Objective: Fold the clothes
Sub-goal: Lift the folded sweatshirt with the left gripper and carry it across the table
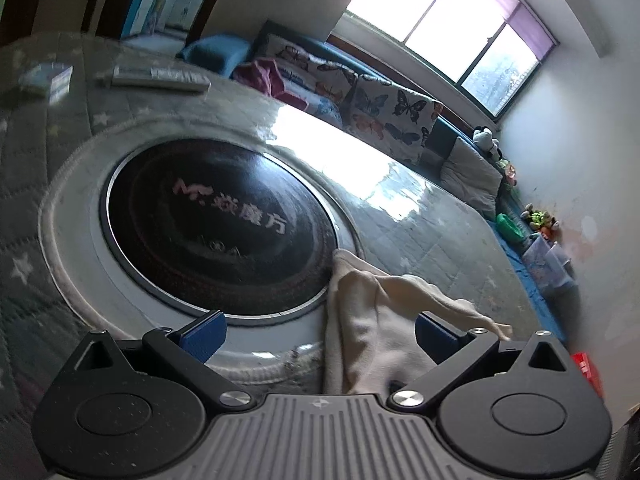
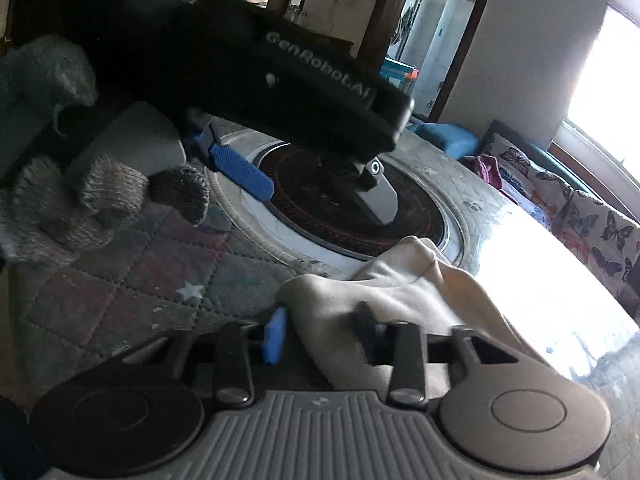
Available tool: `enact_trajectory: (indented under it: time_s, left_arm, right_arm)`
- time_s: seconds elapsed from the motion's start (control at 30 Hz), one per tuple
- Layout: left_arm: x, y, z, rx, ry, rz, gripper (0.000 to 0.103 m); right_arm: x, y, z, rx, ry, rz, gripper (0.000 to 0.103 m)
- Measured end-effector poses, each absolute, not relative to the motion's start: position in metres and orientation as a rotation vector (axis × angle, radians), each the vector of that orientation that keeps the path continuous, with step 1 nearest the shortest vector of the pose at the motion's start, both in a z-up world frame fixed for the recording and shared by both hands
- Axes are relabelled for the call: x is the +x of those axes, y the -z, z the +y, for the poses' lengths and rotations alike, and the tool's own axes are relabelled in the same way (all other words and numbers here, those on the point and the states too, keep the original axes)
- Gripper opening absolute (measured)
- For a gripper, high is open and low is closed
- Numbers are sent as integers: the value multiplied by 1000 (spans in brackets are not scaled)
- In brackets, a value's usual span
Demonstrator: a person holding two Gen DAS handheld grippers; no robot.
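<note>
Left gripper [image 1: 318, 334] jaws spread wide, blue pads [image 1: 202, 336] well apart. Cream cloth [image 1: 360, 320] hangs bunched between them, nearer the right pad, draped over that finger. Straight ahead, a round black hotplate [image 1: 218, 224] set in a quilted table cover [image 1: 420, 232]. Far ahead to the left, a remote [image 1: 160, 77]. Beyond the table on the right, butterfly cushions [image 1: 384, 114] under a window [image 1: 452, 20].

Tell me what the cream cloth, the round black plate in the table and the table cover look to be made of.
Cream cloth: soft knit or fleece, matte; it drapes in loose folds. Round black plate: probably glass or ceramic, glossy, with printed lettering and a metal rim. Table cover: quilted fabric with stitched squares and stars, apparently under a clear shiny sheet that throws window glare.
</note>
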State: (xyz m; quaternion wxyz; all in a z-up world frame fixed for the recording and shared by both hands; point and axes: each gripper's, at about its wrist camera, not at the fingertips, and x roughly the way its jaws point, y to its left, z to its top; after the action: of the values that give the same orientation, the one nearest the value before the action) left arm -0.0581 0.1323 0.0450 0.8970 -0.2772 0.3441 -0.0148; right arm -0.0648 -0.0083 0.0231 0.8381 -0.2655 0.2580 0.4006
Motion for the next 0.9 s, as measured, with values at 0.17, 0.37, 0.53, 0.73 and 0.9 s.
enact_trajectory:
  time_s: [0.17,0.37,0.53,0.73,0.9]
  left_arm:
    - [-52,-41,132,-676,67,749,102]
    - [-38,-30,129,-853,137,801,98]
    - [-22,-14,120,-937,179,858,72]
    - [-24,5,119,-990,182,896,22]
    - [-27,6,121,-952,186,905,18]
  right_arm:
    - [-59,-33,-18,-483,-852,548,13]
    - [-51,-63,-52,-284,-859,545,12]
    - [-56,-70,-68,-222,-874,538,12]
    - [-62,-61,-80,-200,-902,554,13]
    - [-56,-58,-118,-133,-817,570,18]
